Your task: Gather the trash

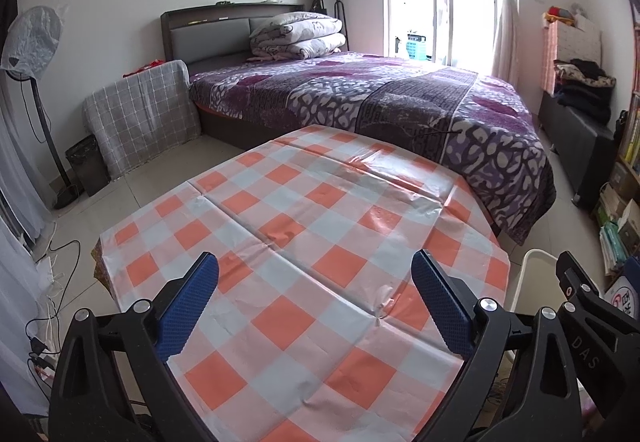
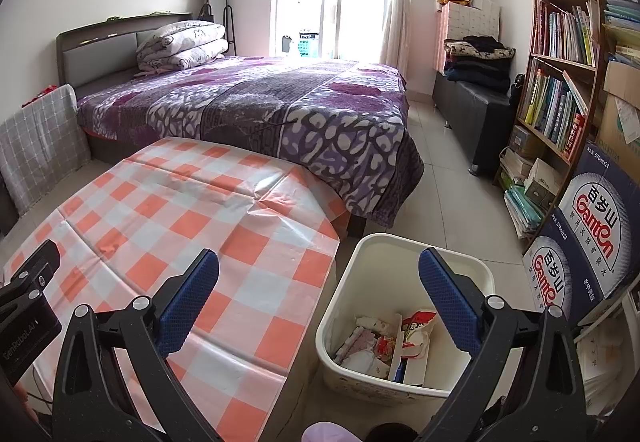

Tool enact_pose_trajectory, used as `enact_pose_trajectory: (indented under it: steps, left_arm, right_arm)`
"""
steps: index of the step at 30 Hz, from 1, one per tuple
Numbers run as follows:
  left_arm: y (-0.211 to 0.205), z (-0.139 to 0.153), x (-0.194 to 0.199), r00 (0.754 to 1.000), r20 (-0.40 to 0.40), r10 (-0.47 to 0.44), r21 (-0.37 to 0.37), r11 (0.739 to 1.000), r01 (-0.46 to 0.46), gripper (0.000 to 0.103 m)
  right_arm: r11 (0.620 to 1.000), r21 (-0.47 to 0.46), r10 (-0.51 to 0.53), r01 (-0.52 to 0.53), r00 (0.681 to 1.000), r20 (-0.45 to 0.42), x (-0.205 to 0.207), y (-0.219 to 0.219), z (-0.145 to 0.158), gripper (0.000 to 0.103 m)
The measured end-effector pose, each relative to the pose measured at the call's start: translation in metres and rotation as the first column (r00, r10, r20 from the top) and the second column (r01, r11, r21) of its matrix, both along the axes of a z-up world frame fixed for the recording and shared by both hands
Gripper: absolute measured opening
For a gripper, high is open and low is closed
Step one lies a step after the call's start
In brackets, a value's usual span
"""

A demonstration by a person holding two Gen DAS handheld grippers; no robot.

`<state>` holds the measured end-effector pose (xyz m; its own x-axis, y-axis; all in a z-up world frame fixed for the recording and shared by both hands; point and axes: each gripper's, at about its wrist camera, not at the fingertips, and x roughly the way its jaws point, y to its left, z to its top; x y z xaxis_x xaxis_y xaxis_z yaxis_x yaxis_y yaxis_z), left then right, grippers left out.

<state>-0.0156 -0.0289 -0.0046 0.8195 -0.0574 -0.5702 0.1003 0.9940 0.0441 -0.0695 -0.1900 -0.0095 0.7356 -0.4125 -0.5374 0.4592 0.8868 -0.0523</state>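
Note:
A cream plastic bin (image 2: 460, 262) stands on the floor to the right of the table; its rim (image 1: 534, 266) peeks in at the right of the left wrist view. Inside lie crumpled wrappers and paper trash (image 2: 394, 342). My right gripper (image 2: 318, 262) is open, its blue pads spread wide above the table's right edge and the bin, holding nothing. My left gripper (image 1: 314, 262) is open over the table covered in an orange-and-white checked cloth (image 1: 304, 226), nothing between its pads. No trash shows on the cloth (image 2: 180, 210).
A bed with a purple patterned cover (image 2: 280, 102) stands beyond the table. Stacked water cartons (image 2: 588, 242) and a bookshelf (image 2: 560, 90) line the right wall. A fan (image 1: 32, 42), a dark bin (image 1: 88, 166) and floor cables (image 1: 52, 274) sit at the left.

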Motion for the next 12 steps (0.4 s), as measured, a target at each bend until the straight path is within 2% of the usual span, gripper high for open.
enact_pose_trajectory:
  steps: [12]
  left_arm:
    - [-0.0013, -0.0017, 0.0057, 0.999, -0.047, -0.005, -0.017, 1.0, 0.004, 0.094]
  right_arm:
    - [1.0, 0.002, 0.001, -0.001, 1.0, 0.0, -0.0005, 0.0004, 0.0003, 0.096]
